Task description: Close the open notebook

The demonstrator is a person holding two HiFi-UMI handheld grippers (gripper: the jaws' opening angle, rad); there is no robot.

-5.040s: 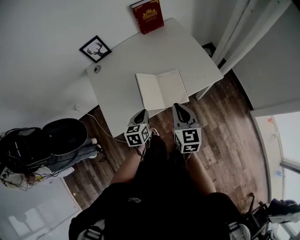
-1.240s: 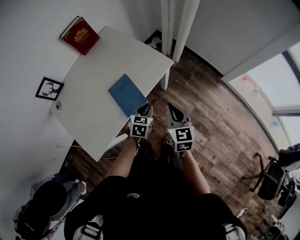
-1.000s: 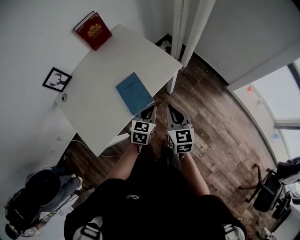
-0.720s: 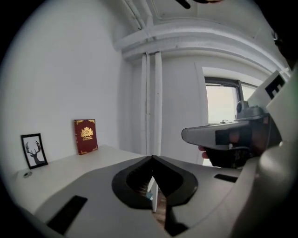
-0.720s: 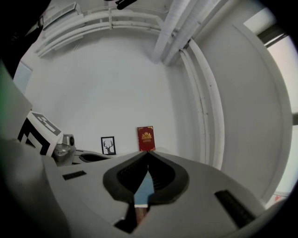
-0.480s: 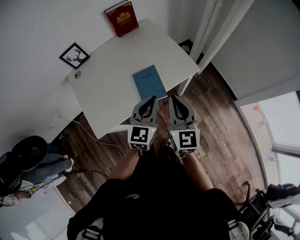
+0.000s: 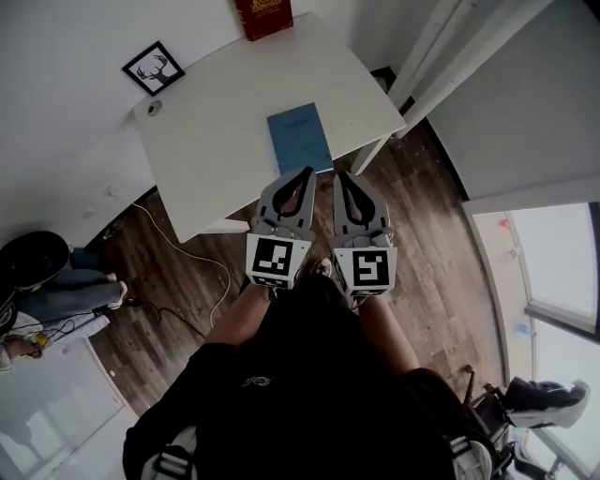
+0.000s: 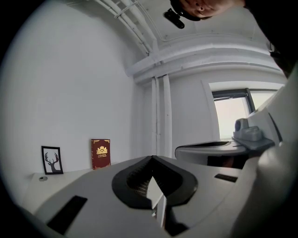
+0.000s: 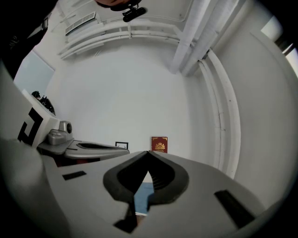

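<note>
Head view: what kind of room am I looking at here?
Probably a small study or office: a white desk with a closed blue notebook, a framed deer picture against the white wall, and a wooden floor.

No wording can be read in any view. The red book [image 8: 100,153] carries a gold crest with a line of gold lettering beneath it, too small to decipher.

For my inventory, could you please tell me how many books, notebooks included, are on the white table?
2: a closed blue notebook near the front of the table, and a red book standing at the back wall. None seems hidden.
</note>
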